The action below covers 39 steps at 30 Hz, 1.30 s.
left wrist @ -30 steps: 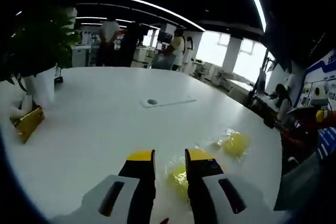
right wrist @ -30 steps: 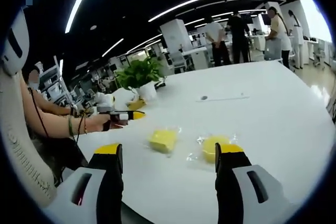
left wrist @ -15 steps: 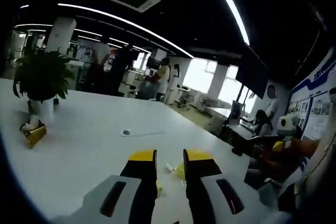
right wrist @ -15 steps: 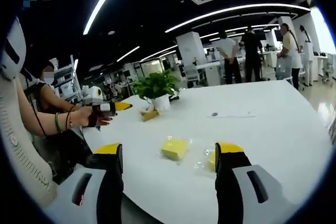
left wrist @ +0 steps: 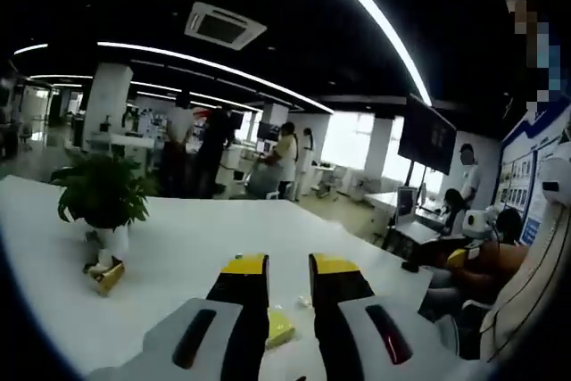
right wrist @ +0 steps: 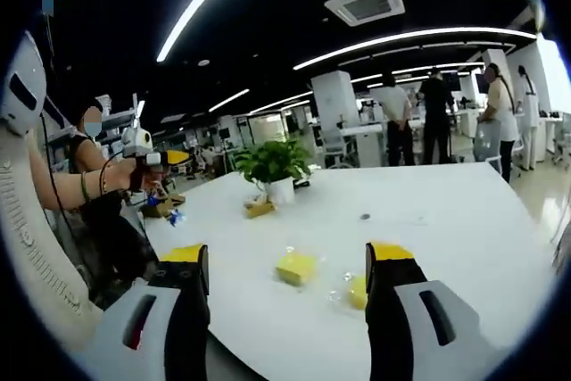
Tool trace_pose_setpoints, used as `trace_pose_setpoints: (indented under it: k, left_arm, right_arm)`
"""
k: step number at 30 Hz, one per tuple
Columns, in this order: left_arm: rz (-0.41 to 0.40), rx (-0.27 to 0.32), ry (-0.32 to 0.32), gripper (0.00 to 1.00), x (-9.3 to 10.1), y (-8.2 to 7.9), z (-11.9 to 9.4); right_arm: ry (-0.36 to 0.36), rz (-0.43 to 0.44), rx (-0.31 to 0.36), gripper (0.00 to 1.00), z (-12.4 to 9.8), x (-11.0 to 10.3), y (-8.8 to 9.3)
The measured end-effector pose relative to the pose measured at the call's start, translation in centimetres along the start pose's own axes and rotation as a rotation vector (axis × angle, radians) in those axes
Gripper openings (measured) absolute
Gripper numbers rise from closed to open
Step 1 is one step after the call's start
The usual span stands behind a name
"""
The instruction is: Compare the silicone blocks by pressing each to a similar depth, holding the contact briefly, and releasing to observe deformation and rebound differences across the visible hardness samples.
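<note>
Left gripper view: left hand-held gripper (left wrist: 288, 267) up off the white tabletop (left wrist: 187, 252), jaws nearly together with a slim gap, nothing between them, yellow tips aimed toward 12 o'clock. Part of one yellow silicone block (left wrist: 279, 327) peeking out in that gap at 6 o'clock, lying on the tabletop below the jaws; cannot tell whether touched. Potted plant (left wrist: 103, 198) at 9 o'clock, with a small yellow object (left wrist: 108, 276) just beside its white pot. Standing people (left wrist: 284, 160) beyond the far edge at 12 o'clock, a seated person (left wrist: 486, 265) at 3 o'clock. Right gripper view: right hand-held gripper (right wrist: 287, 254) with jaws wide apart, holding nothing, raised over the near edge of the tabletop. Between the two jaws, near the view's centre, the square yellow silicone block (right wrist: 296, 267) flat on the tabletop in a clear wrapper; a second, rounder yellow silicone block (right wrist: 356, 291) just beside it toward 4 o'clock, partly hidden by the right-hand jaw, the two apart from one another. Potted plant farther back at 12 o'clock. At 9 o'clock, a person's forearm (right wrist: 71, 192) stretched out with the other hand-held gripper held well above the tabletop, well apart from both blocks; jaw state there too small to tell.
</note>
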<state>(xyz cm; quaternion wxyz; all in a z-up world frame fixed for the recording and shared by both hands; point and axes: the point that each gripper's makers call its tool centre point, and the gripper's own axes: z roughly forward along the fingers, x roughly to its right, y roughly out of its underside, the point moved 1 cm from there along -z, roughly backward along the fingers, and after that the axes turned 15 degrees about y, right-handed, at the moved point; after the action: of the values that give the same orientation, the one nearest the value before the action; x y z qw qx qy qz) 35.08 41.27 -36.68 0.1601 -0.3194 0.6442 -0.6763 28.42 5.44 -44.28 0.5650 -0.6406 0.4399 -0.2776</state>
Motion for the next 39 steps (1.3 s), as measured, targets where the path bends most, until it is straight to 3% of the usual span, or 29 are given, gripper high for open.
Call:
trace_pose_setpoints:
  k: [5, 8, 13, 19, 21, 28, 34, 39]
  left_arm:
    - [0.06, -0.016, 0.015, 0.18, 0.6, -3.6, -0.2]
    - [0.102, -0.025, 0.051, 0.18, 2.1, -5.8, 0.7]
    - [0.186, -0.108, 0.09, 0.23, 3.3, -6.1, 2.5]
    - [0.211, -0.279, 0.137, 0.35, 3.0, -2.2, 5.6]
    - [0.246, -0.326, 0.157, 0.34, 2.8, -1.1, 6.8]
    - [0.178, -0.431, 0.245, 0.39, 2.6, 2.8, 11.3]
    - [0.113, -0.505, 0.299, 0.4, 2.1, 6.6, 15.3]
    - [0.029, -0.53, 0.333, 0.42, 1.8, 9.5, 18.2]
  right_arm:
    - [-0.023, -0.053, 0.052, 0.67, -0.2, 0.2, -3.7]
    - [-0.045, -0.118, 0.068, 0.68, -0.2, 0.4, -6.4]
    - [-0.07, -0.233, 0.03, 0.68, 0.3, 1.3, -8.8]
    - [-0.064, -0.275, -0.002, 0.65, 2.1, 3.5, -10.1]
    - [-0.057, -0.304, -0.022, 0.65, 2.8, 4.2, -9.8]
    - [-0.045, -0.327, -0.115, 0.63, 5.7, 6.6, -7.4]
    - [-0.048, -0.299, -0.146, 0.63, 8.0, 8.0, -5.6]
    - [-0.049, -0.271, -0.166, 0.63, 9.3, 8.8, -4.3]
